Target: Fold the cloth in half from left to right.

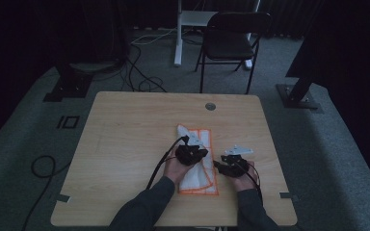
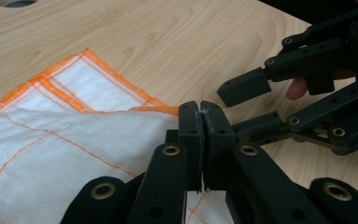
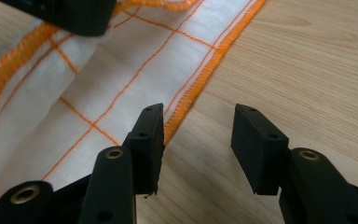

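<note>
A white cloth [image 1: 203,137] with orange hems and grid lines lies partly folded on the wooden table [image 1: 125,134]. My left gripper [image 1: 201,152] is over its middle, shut on a raised fold of the cloth [image 2: 51,140]; a thin white sliver shows between the closed pads of that gripper [image 2: 200,116]. My right gripper [image 1: 220,166] hovers at the cloth's right hem, open, with bare wood and the orange edge of the cloth [image 3: 121,70] under its gripper [image 3: 198,135] and nothing between its jaws. In the left gripper view the right gripper [image 2: 243,108] stands close by on the right.
A round cable hole [image 1: 210,106] sits near the table's far edge. A black folding chair [image 1: 231,41] and a white desk leg [image 1: 178,33] stand beyond the table. Cables [image 1: 43,166] lie on the grey floor to the left.
</note>
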Tool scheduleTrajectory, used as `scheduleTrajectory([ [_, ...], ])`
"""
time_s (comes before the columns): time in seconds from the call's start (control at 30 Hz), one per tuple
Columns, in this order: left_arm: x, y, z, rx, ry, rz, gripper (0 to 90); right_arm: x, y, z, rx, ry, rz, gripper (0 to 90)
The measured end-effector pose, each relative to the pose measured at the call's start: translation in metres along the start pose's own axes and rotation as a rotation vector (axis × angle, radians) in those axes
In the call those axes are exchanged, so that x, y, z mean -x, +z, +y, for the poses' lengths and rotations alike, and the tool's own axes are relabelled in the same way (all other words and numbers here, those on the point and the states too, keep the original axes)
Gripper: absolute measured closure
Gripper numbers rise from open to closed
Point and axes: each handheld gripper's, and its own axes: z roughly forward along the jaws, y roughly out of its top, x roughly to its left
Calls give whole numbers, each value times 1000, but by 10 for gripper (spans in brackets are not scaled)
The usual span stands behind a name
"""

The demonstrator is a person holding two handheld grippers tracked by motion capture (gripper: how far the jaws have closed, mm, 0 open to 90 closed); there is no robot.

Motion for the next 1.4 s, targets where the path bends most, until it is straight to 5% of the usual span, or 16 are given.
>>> scheduleTrajectory([
  [0.43,14,8,1,-5,26,-32,858,8,-2,-1,-2,33,-40,542],
  [0.57,9,-1,-1,2,18,-11,727,8,-1,1,7,38,-44,555],
  [1.0,-13,-35,-27,6,-9,49,722,2,12,24,29,-1,-71,702],
  [1.4,-11,-45,-46,12,-11,55,722,-2,38,46,37,-20,-60,731],
])
